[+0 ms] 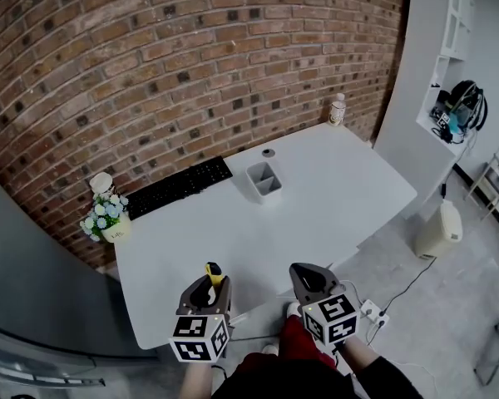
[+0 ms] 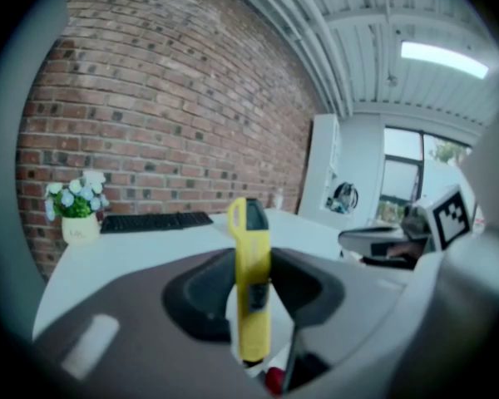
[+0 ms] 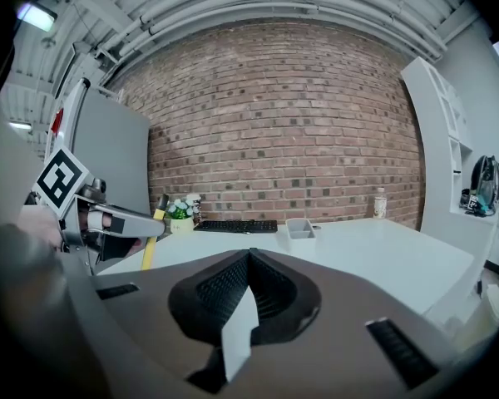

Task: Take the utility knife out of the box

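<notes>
Left hand-held gripper [image 1: 206,292] clamped on the yellow utility knife [image 2: 251,281], knife upright between the jaws, at the near edge of the table [image 1: 333,189], well apart from the grey box [image 1: 264,181]. Right hand-held gripper [image 1: 309,279] clenched, nothing in it.

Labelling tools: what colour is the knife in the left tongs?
Yellow utility knife, clearest in the left gripper view.

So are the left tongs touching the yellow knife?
Touching. The left gripper view shows the left tongs closed on the yellow knife, which stands upright, pinched between both jaws with no gap on either side.
</notes>
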